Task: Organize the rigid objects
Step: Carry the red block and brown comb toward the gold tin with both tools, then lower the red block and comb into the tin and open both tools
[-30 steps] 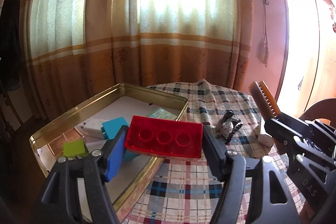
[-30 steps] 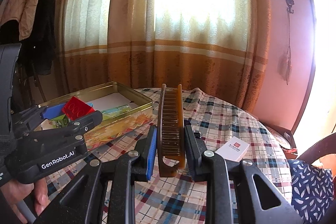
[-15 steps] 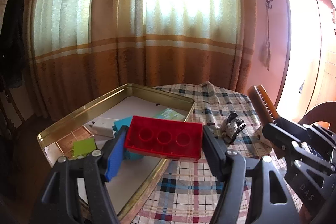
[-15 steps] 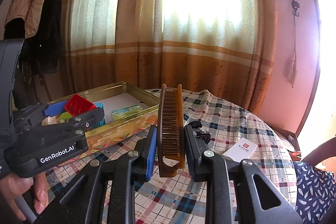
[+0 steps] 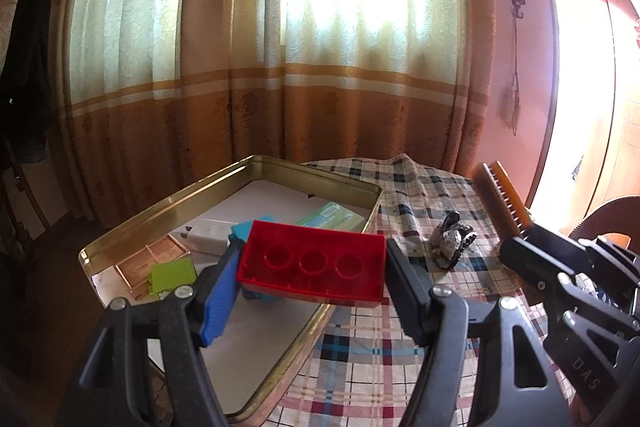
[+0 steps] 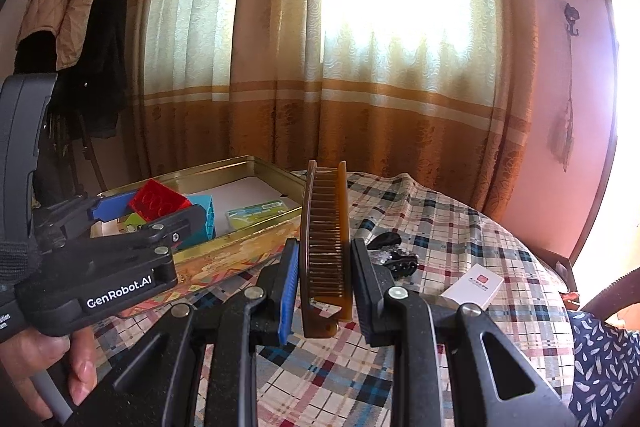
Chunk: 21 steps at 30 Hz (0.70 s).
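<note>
My left gripper (image 5: 312, 263) is shut on a red toy brick (image 5: 314, 261), hollow side towards the camera, held above the near right edge of a gold tin tray (image 5: 312, 175). The brick also shows in the right wrist view (image 6: 158, 205). My right gripper (image 6: 324, 263) is shut on a brown comb (image 6: 326, 247), held upright above the checked tablecloth, right of the tray (image 6: 240, 163). The comb also shows in the left wrist view (image 5: 502, 199).
The tray holds a green card (image 5: 172, 275), a white block (image 5: 208, 229), a teal block (image 5: 250, 223), a green packet (image 5: 332, 215) and a wooden piece (image 5: 150, 261). A black-and-silver hair clip (image 5: 452, 239) and a white box (image 6: 474, 285) lie on the cloth.
Both grippers have edged towards the tray while keeping their holds. The hair clip has come into view in the right wrist view.
</note>
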### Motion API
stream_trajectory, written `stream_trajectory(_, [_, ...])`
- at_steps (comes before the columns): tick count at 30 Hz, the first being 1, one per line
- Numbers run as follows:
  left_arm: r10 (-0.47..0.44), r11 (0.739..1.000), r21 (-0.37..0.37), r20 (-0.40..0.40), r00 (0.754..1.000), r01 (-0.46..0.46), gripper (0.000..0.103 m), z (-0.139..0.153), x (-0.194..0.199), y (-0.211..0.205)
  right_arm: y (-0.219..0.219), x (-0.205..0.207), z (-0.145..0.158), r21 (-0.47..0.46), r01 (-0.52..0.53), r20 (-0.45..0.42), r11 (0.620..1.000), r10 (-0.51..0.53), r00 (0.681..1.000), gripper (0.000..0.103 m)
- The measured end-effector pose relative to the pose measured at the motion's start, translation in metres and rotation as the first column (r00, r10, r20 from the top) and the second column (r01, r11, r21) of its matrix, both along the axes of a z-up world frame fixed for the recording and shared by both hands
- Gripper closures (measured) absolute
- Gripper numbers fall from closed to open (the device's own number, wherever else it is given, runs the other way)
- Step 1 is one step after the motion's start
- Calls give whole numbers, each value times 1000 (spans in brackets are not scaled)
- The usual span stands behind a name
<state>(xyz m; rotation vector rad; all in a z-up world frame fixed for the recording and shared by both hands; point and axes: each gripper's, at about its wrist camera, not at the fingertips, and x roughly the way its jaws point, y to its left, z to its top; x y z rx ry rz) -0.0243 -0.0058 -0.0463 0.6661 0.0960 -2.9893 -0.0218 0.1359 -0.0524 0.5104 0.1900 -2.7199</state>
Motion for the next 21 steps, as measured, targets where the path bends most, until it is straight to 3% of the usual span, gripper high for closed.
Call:
stream_trajectory(14, [-1, 1000, 5, -6, 1000, 1, 35, 3, 4, -5, -13, -4, 1, -12, -17, 18, 1000, 17, 1000, 75])
stream_trajectory(21, [37, 999, 10, -44, 998, -37, 35, 18, 9, -24, -24, -13, 9, -30, -49, 35, 998, 50, 998, 75])
